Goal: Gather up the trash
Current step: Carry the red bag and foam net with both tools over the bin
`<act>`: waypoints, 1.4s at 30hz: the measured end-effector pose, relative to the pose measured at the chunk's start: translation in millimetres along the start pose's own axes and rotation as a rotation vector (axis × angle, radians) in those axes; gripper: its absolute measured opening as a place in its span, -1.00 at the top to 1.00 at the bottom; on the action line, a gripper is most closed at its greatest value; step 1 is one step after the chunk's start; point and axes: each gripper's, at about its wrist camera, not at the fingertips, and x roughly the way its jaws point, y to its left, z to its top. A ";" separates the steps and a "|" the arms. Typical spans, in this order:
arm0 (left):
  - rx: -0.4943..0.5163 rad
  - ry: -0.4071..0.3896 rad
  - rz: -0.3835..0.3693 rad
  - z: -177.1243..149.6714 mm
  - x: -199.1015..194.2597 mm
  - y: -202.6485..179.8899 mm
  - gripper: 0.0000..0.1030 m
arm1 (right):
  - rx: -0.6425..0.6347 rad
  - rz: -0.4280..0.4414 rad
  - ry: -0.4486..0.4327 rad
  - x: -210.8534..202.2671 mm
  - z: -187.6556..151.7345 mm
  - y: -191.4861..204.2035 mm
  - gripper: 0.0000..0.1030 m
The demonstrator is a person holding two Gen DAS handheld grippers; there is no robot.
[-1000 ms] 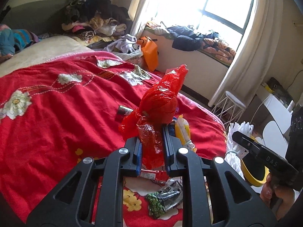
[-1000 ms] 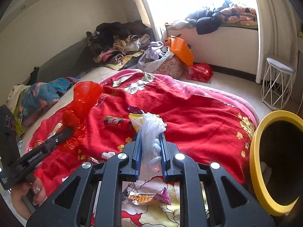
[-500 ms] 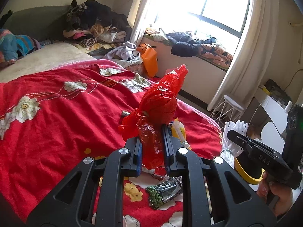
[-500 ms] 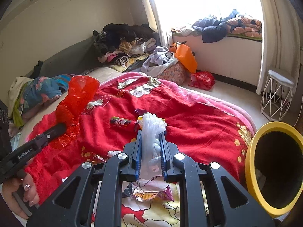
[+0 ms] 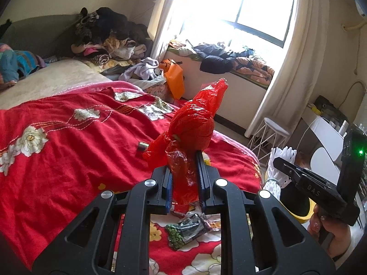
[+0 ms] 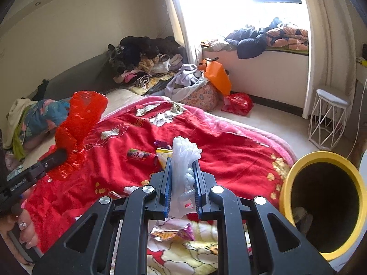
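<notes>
My left gripper (image 5: 184,167) is shut on a crumpled red plastic bag (image 5: 195,128) and holds it up above the red bed cover (image 5: 68,146). My right gripper (image 6: 182,169) is shut on a white foam net sleeve (image 6: 184,153), also held above the bed. The red bag also shows in the right wrist view (image 6: 78,123). The white sleeve also shows in the left wrist view (image 5: 281,167). A yellow bin (image 6: 298,171) with a dark inside stands beside the bed at the right. Loose wrappers (image 5: 188,229) (image 6: 172,233) and a small can (image 6: 140,154) lie on the bed.
A white wire stool (image 6: 330,119) stands by the curtain. An orange bag (image 6: 218,75) and a red bag (image 6: 238,103) sit on the floor under the window ledge. Piles of clothes (image 6: 142,59) lie at the bed's far side.
Both grippers have risen and drawn back a little from the bed, each still holding its item. The yellow bin now shows larger at the right.
</notes>
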 end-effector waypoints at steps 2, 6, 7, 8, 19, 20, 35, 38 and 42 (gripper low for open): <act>0.010 -0.003 -0.005 0.7 0.0 -5.4 0.77 | 0.003 -0.012 -0.006 -3.1 0.1 -4.7 0.69; 0.034 -0.004 -0.015 1.4 1.7 -19.2 0.77 | 0.006 -0.042 -0.025 -11.4 1.1 -16.6 0.69; 0.045 -0.003 -0.018 1.3 2.6 -23.6 0.77 | 0.008 -0.050 -0.030 -13.5 1.4 -19.9 0.69; 0.048 -0.002 -0.020 1.0 2.9 -25.6 0.77 | 0.009 -0.058 -0.033 -14.9 2.0 -22.6 0.69; 0.105 0.009 -0.066 0.8 12.3 -60.9 0.77 | 0.058 -0.118 -0.063 -28.7 4.4 -57.4 0.69; 0.110 0.011 -0.071 0.5 13.7 -64.4 0.77 | 0.063 -0.120 -0.064 -29.5 4.2 -60.2 0.69; 0.193 0.037 -0.131 -7.2 29.2 -114.2 0.77 | 0.141 -0.190 -0.077 -43.0 0.8 -106.5 0.69; 0.206 0.042 -0.144 -9.2 32.5 -123.4 0.77 | 0.155 -0.204 -0.079 -45.2 -0.8 -116.0 0.69; 0.223 0.054 -0.164 -12.8 39.8 -137.3 0.77 | 0.177 -0.231 -0.089 -50.2 -2.3 -131.5 0.69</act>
